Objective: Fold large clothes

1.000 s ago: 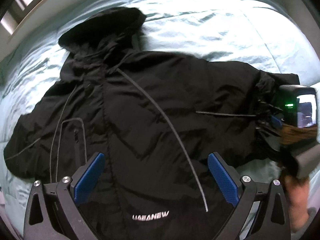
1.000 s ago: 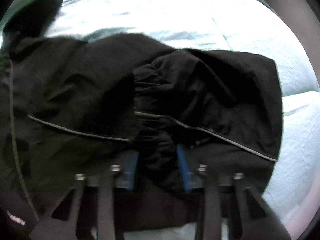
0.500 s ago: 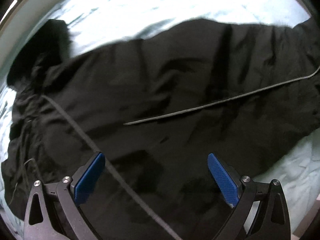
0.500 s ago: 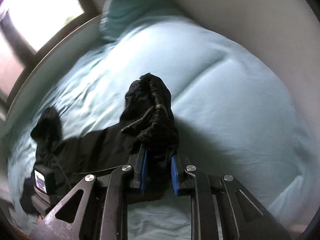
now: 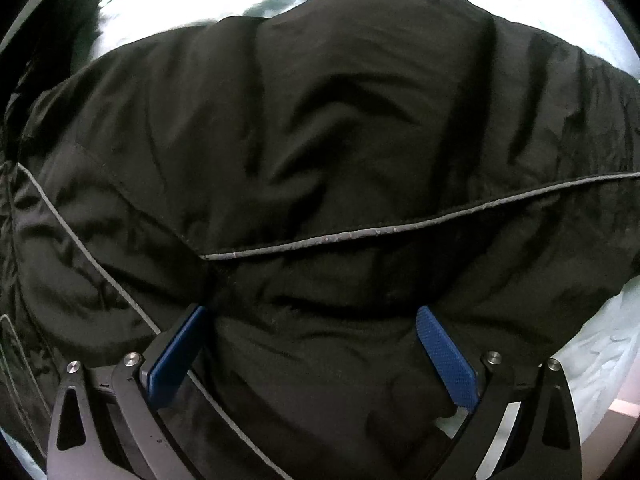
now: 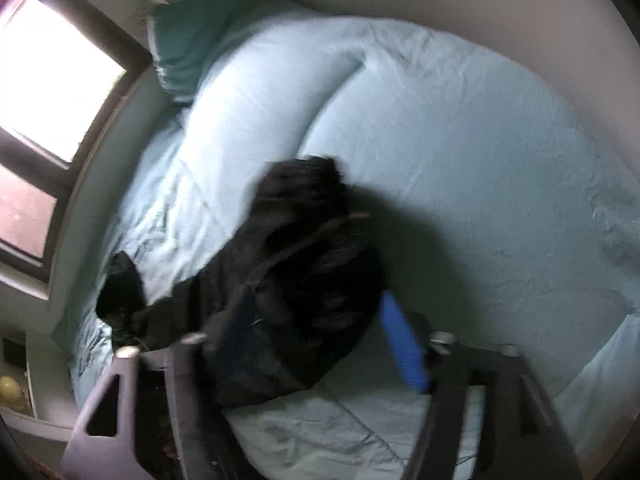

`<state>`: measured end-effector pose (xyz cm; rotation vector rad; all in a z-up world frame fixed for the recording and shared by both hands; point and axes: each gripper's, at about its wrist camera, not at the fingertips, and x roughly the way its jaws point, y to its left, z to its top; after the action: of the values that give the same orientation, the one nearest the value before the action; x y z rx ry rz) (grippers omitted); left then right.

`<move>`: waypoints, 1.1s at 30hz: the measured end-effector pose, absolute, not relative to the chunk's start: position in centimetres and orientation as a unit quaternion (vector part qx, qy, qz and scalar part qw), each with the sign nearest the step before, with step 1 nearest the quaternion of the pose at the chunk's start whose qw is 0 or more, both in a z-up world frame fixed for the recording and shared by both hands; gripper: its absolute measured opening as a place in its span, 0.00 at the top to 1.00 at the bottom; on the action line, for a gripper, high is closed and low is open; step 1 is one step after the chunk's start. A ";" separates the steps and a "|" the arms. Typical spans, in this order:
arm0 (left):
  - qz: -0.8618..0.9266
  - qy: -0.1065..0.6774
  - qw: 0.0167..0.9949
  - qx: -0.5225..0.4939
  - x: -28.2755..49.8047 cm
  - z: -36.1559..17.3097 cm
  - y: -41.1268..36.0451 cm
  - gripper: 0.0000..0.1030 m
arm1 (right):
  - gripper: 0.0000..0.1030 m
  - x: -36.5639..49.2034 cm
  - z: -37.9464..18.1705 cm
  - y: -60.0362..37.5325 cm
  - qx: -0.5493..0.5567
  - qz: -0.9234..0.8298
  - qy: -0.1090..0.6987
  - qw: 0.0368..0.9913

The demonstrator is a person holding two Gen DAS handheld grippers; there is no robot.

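Note:
A large black hooded jacket (image 5: 320, 140) with thin grey piping lies on a light blue bed and fills the left wrist view. My left gripper (image 5: 310, 332) is open, close above the jacket, its blue pads wide apart over the padded fabric. In the right wrist view the jacket's sleeve (image 6: 312, 248) is bunched and blurred between the fingers of my right gripper (image 6: 320, 332), whose jaws stand wide apart. The hood (image 6: 120, 292) lies at the left.
The bed (image 6: 460, 160) has a light blue quilt, with a teal pillow (image 6: 188, 48) at the far end by a window (image 6: 48, 80). A pale wall runs along the bed's far side. Bare sheet shows at the right in the left wrist view (image 5: 600, 340).
My right gripper has opened and let go of the sleeve it held pinched and lifted. My left gripper has moved closer down onto the jacket, still open.

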<state>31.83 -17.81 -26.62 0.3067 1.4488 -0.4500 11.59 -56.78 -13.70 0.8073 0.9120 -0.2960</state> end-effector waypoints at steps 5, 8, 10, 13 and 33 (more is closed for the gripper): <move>-0.204 0.655 0.720 0.107 31.9 -24.8 -16.7 0.00 | 0.24 13.2 -16.0 -56.4 0.373 -0.164 0.458 0.790; -0.208 0.656 0.721 0.082 32.5 -24.1 -15.2 0.00 | 0.43 13.3 -18.5 -57.8 0.418 -0.157 0.459 0.768; -0.204 0.657 0.720 0.084 32.9 -24.0 -14.8 0.00 | 0.73 13.8 -18.3 -57.4 0.435 -0.128 0.452 0.768; -0.218 0.650 0.725 0.068 33.2 -23.1 -14.3 0.04 | 0.84 13.5 -14.7 -56.4 0.396 -0.128 0.425 0.804; -0.207 0.582 0.785 -0.047 32.8 -14.6 3.8 0.06 | 0.85 24.2 -9.8 -33.8 0.195 0.021 0.504 0.841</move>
<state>32.84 3.76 -14.60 -0.1009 1.2556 -0.4470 24.17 -33.85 -9.77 0.4130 1.0643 0.0454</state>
